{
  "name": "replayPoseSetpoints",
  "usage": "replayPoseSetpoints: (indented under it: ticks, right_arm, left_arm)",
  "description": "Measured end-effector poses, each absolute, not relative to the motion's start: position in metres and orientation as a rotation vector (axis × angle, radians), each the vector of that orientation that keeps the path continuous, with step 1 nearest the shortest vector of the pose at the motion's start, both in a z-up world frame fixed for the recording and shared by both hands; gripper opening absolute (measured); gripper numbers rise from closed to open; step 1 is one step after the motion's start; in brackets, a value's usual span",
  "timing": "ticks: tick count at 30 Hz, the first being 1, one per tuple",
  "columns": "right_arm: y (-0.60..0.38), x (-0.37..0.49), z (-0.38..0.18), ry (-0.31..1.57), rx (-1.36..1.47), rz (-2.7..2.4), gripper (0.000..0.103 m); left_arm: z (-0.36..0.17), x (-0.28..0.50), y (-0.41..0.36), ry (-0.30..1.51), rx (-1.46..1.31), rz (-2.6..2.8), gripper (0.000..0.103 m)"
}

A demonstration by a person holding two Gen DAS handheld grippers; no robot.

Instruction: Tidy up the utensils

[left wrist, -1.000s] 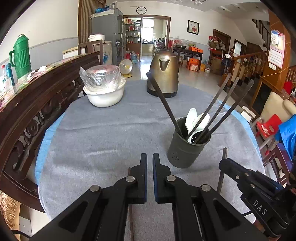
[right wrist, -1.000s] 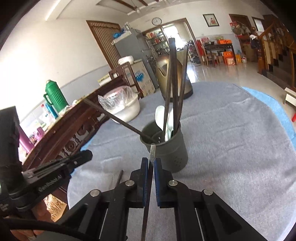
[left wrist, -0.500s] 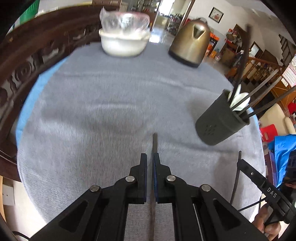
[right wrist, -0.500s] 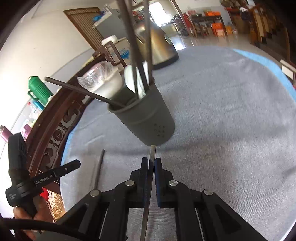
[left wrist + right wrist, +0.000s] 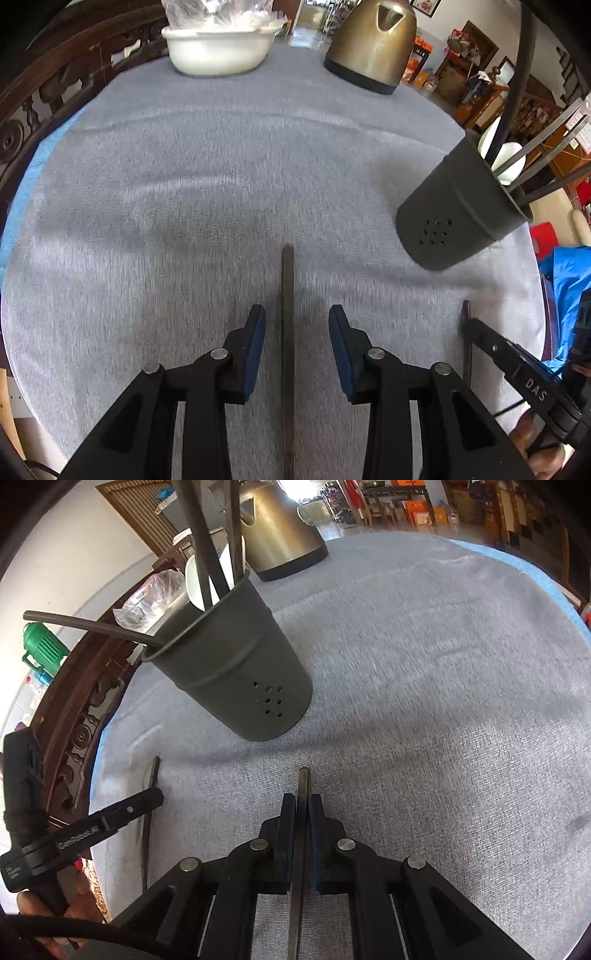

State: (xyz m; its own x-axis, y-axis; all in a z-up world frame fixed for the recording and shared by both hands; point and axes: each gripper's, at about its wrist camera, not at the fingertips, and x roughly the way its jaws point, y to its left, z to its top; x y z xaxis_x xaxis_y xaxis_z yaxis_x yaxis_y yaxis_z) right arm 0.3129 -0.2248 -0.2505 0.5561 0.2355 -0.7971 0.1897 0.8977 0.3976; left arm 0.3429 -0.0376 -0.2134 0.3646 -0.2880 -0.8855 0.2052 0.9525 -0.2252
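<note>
My right gripper [image 5: 303, 808] clamps a chopstick [image 5: 301, 834]; my left gripper [image 5: 297, 321] is opening astride another chopstick [image 5: 287, 332], holder [image 5: 458, 218] at two o'clock.

Grey cloth [image 5: 221, 177] covers the round table. At its far edge stand a white bowl [image 5: 218, 48] holding clear plastic wrap and, apart from it, a bronze kettle [image 5: 373, 40]. Green thermos [image 5: 42, 650] beyond carved wooden rail [image 5: 55, 85].
</note>
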Motion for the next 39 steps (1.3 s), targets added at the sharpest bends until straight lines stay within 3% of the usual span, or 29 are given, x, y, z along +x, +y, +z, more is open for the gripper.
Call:
replayPoseSetpoints:
  ticks: [2,3,4,6,18,21,24,26,28,32,39]
  right_arm:
    - [-0.223,0.314,-0.250,0.996,0.459,0.029,0.007]
    - [-0.222,0.316,-0.250,1.001,0.448,0.028,0.008]
    - [-0.221,0.317,-0.250,1.009,0.438,0.025,0.009]
    - [-0.217,0.321,-0.248,1.027,0.415,0.016,0.009]
    - [-0.197,0.336,-0.242,1.108,0.281,-0.013,0.010]
    - [-0.188,0.342,-0.241,1.130,0.222,-0.018,0.009]
    - [-0.178,0.346,-0.240,1.135,0.148,-0.018,0.008]
    - [-0.175,0.347,-0.239,1.132,0.147,-0.013,0.007]
    - [-0.176,0.347,-0.238,1.121,0.195,0.010,0.007]
    - [-0.186,0.340,-0.219,1.003,0.294,0.060,0.006]
    - [-0.210,0.305,-0.165,0.603,0.488,0.168,0.006]
  left_arm:
    - [-0.214,0.346,-0.040,1.152,-0.075,-0.315,0.036]
    - [-0.214,0.348,-0.042,1.147,-0.069,-0.312,0.031]
    - [-0.214,0.349,-0.043,1.144,-0.063,-0.310,0.016]
    - [-0.216,0.350,-0.045,1.139,-0.044,-0.303,0.008]
    - [-0.217,0.334,-0.054,1.177,-0.076,-0.384,0.008]
    - [-0.217,0.340,-0.053,1.182,-0.082,-0.373,0.027]
    - [-0.216,0.342,-0.061,1.167,-0.026,-0.381,0.030]
    - [-0.216,0.342,-0.068,1.148,0.018,-0.377,0.028]
    - [-0.219,0.346,-0.078,1.147,0.035,-0.369,0.006]
    - [-0.211,0.342,-0.072,1.125,0.006,-0.365,0.006]
    - [-0.154,0.326,-0.065,0.955,-0.015,-0.373,0.006]
